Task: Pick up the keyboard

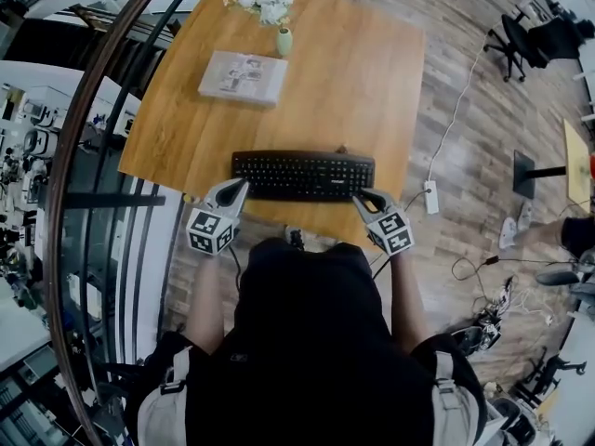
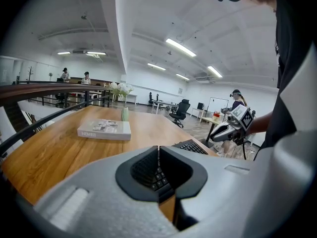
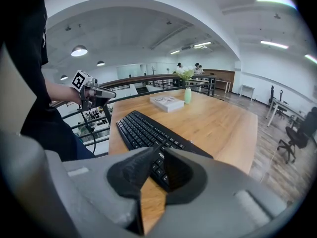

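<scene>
My left tool (image 1: 234, 191) sits at the keyboard's (image 1: 303, 176) left end and my right tool (image 1: 369, 198) at its near right corner. Both forearms reach forward from my sides, and each marker cube is tipped toward me.

In the left gripper view, the left tool's (image 2: 158, 150) tips meet in a thin seam with nothing between them. Keys of the keyboard (image 2: 190, 146) show through the hollow behind the tips. The right gripper view shows the same thing: the right tool's (image 3: 161, 150) tips are pressed together, and the keyboard (image 3: 143, 130) runs away beyond them.

The keyboard lies flat along the near edge of the wooden surface (image 1: 372, 72), long side toward me. I cannot tell whether either tool touches it.

My black-clad torso hides part of the surface's near edge in the head view. Farther off lie a book (image 1: 244, 77) and a small green vase (image 1: 284, 41) of white flowers, well apart from the keyboard.
</scene>
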A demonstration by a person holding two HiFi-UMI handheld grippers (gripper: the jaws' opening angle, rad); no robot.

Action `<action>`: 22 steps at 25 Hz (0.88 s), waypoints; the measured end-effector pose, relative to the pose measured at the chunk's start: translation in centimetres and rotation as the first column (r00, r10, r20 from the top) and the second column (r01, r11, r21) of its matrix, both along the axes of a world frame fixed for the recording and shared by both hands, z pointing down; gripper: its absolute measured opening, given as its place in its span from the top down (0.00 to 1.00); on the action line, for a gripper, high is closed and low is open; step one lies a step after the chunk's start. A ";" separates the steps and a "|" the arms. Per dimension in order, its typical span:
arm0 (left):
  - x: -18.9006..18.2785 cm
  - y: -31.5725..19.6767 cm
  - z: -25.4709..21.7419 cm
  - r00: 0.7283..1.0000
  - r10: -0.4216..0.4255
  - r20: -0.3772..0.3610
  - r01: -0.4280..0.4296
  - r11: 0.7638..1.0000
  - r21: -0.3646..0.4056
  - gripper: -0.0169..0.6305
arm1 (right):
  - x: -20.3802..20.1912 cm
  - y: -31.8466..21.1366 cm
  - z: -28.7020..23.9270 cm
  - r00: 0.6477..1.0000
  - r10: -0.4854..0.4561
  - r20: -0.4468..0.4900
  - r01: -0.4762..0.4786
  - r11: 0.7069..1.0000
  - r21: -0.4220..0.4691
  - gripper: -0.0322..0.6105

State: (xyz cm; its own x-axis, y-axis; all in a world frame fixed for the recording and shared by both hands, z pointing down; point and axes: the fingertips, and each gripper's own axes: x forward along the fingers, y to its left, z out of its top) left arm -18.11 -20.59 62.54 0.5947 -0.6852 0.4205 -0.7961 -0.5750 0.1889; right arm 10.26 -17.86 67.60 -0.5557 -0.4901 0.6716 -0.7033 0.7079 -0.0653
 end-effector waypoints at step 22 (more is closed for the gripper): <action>-3.0 -2.2 7.5 0.997 -0.053 0.061 0.062 0.987 -0.151 0.94 | 4.6 -3.1 5.9 0.991 0.123 -0.054 -0.128 0.987 -0.101 0.84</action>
